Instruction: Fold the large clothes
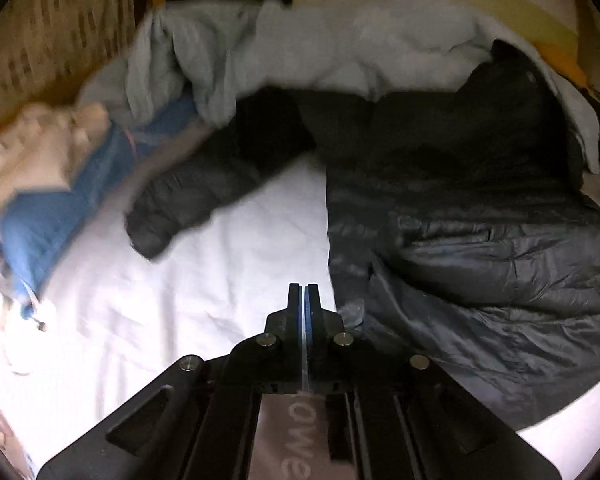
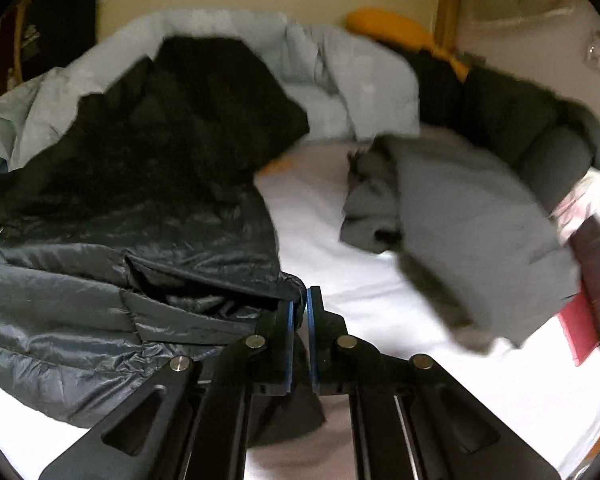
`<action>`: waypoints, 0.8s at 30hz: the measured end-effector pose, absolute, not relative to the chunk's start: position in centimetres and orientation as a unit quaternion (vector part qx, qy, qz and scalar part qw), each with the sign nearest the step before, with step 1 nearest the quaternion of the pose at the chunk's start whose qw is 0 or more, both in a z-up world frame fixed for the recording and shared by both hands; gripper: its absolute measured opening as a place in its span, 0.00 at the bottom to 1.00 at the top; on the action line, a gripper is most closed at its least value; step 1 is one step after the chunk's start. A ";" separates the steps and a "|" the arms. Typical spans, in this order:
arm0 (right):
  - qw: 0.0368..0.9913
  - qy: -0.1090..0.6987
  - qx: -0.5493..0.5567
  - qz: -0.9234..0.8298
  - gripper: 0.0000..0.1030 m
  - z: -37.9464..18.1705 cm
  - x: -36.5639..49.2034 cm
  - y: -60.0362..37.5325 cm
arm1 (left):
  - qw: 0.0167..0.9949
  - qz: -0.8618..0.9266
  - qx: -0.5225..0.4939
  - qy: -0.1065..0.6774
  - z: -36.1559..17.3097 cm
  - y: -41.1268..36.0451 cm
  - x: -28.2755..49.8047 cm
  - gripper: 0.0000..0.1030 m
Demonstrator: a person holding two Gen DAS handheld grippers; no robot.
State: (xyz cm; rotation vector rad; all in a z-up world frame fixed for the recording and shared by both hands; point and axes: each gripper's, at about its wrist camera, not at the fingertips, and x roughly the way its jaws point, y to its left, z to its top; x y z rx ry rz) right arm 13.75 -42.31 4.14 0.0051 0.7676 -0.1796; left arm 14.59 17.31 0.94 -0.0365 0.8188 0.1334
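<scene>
On a white bed sheet (image 1: 188,280) lies a dark quilted puffer jacket (image 1: 460,208), one sleeve spread toward folded blue clothing (image 1: 60,200). Left gripper (image 1: 303,292): fingers pressed together, clear of the jacket, a thin clear strip between them. Right gripper (image 2: 300,300): nearly closed, pinching the jacket's hem (image 2: 290,280). Grey folded garment (image 2: 460,232) lies well apart.

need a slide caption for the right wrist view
Right gripper shut on the black puffer jacket hem over a white sheet, grey garment alongside.
</scene>
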 end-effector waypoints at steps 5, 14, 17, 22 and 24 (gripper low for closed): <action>0.916 0.388 -0.035 -0.091 0.09 2.5 15.4 -41.7 | 0.916 0.034 -0.063 0.394 0.3 17.4 15.7 0.08; 0.946 0.314 -0.006 -0.078 0.79 5.8 12.7 -41.5 | 0.932 -0.098 -0.034 0.347 2.6 11.9 13.0 0.78; 0.949 0.307 0.003 -0.066 0.80 6.1 12.0 -41.4 | 0.925 -0.084 -0.003 0.370 1.4 10.7 13.8 0.78; 0.943 0.329 0.015 -0.038 0.80 5.5 12.1 -41.1 | 0.914 -0.026 0.015 0.404 -1.5 11.4 15.6 0.35; 0.942 0.333 0.017 -0.034 0.80 5.3 12.0 -40.9 | 0.917 -0.007 0.012 0.399 -1.4 11.8 15.5 0.23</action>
